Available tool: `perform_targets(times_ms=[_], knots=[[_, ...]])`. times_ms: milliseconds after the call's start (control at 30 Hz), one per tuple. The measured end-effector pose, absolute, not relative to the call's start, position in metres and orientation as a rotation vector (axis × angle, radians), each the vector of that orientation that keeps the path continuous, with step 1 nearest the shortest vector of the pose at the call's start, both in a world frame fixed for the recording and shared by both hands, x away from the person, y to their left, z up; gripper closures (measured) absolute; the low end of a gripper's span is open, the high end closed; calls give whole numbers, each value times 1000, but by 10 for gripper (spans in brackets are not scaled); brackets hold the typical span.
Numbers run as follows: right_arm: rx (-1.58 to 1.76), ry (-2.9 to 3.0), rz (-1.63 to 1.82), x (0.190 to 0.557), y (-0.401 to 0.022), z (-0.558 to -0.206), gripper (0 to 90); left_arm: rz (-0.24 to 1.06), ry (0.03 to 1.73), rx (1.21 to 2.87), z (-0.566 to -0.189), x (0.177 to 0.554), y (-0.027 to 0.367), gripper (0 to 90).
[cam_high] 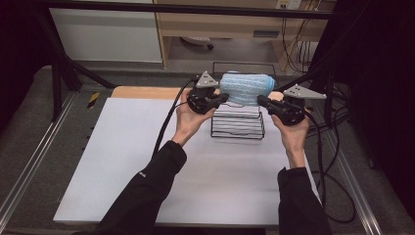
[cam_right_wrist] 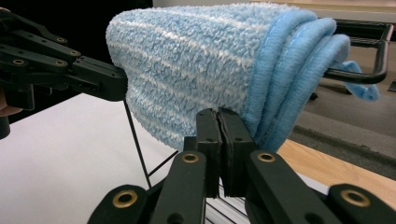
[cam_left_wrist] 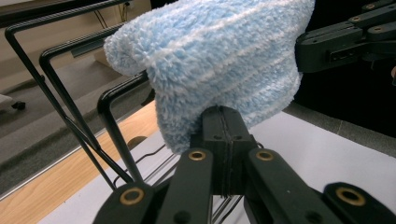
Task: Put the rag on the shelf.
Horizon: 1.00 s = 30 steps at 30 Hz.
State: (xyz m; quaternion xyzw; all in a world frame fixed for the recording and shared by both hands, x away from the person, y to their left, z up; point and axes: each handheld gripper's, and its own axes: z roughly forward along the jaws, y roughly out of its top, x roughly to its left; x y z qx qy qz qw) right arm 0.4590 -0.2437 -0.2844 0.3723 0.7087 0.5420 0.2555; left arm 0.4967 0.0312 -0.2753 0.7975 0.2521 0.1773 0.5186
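High view: fixed above the person's side, facing forward and down over the counter (cam_high: 147, 161). Left gripper view and right gripper view: each very close, looking along its own jaws from opposite ends of the blue towel (cam_left_wrist: 219, 60) (on the wire rack (cam_high: 238, 122)), which all three views share

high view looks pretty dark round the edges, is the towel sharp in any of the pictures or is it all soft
High view: the blue towel is small and soft, its surroundings falling to near black, the white table evenly lit. Left gripper view: the towel's pile is crisp, the background behind the wire rack blurred. Right gripper view: the towel's folded edges are sharp, no glare.
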Motion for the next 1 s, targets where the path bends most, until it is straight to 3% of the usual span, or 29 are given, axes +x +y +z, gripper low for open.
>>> perform_targets(times_ms=[333,833,1000], knots=[[985,1915,1486,450,-242,-277,739,429,601,1908,-268,488,39,843],[958,1880,1504,438,-236,-251,528,462,655,1906,-250,477,63,547],[966,1887,1511,435,-236,-249,413,463,673,1924,-251,472,73,456]])
